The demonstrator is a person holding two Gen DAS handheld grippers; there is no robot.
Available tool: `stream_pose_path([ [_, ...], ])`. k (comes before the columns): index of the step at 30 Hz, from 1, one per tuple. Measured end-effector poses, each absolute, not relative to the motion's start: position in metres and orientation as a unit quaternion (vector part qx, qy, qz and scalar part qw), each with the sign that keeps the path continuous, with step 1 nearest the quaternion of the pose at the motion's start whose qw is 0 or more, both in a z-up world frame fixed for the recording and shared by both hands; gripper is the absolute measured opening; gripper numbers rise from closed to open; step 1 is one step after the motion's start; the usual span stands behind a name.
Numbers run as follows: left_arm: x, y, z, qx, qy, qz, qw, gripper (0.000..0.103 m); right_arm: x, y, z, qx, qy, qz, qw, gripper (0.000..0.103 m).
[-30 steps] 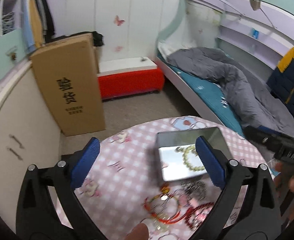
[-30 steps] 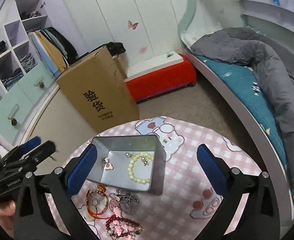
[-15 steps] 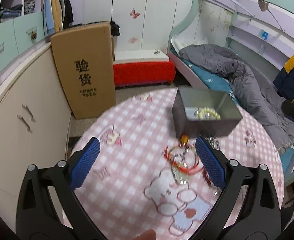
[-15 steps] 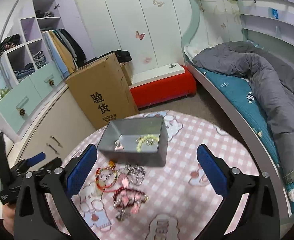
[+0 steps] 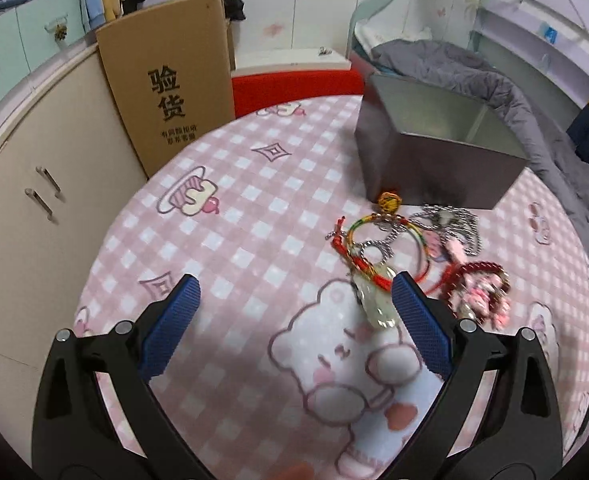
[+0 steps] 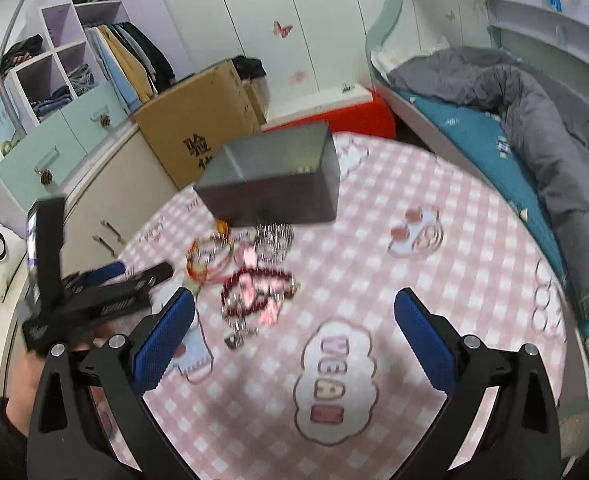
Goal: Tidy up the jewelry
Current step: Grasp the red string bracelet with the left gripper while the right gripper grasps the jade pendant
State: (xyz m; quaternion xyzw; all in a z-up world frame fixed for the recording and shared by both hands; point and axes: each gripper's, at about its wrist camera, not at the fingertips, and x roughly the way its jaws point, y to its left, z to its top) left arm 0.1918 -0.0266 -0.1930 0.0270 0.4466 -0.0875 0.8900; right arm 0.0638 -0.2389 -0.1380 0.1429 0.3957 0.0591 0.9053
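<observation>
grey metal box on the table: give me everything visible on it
The grey metal box is rectangular, open-topped and lidless, with dull dark outer walls and a lighter, shinier inside. It stands upright on the pink checked tablecloth, toward the far side. Loose jewelry lies against its near wall: an orange knot charm and a silver chain. Its contents are barely visible. Neither gripper touches it.

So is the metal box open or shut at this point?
Open. The box has no lid on it; the left wrist view looks past its rim onto a bare inner wall.
</observation>
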Motion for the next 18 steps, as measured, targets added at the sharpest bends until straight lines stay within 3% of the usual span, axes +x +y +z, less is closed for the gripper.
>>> stream_pose_path([
  [5, 0.211, -0.032, -0.203, 0.017, 0.462, -0.091, 0.882, 0.094, 0.059, -0.239, -0.149, 0.148, 0.406, 0.062, 0.9, 0.096],
  [7, 0.216, -0.034, -0.207, 0.017, 0.469, -0.092, 0.878, 0.088, 0.058, -0.239, -0.152, 0.151, 0.41, 0.062, 0.897, 0.096],
  [10, 0.217, -0.034, -0.208, 0.006, 0.469, -0.105, 0.877, 0.07, 0.056, -0.242, -0.156, 0.153, 0.413, 0.061, 0.895, 0.096],
  [12, 0.217, -0.036, -0.207, 0.012, 0.468, -0.115, 0.876, 0.039, 0.055, -0.244, -0.159, 0.157, 0.416, 0.06, 0.894, 0.096],
  [13, 0.216, -0.039, -0.207, 0.023, 0.468, -0.121, 0.875, 0.036, 0.055, -0.244, -0.16, 0.158, 0.417, 0.059, 0.893, 0.096],
  [17, 0.214, -0.046, -0.206, 0.043, 0.464, -0.163, 0.869, 0.008, 0.054, -0.245, -0.163, 0.161, 0.42, 0.059, 0.891, 0.096],
  [18, 0.214, -0.047, -0.206, 0.044, 0.464, -0.172, 0.868, 0.008, 0.054, -0.245, -0.163, 0.162, 0.421, 0.06, 0.891, 0.096],
])
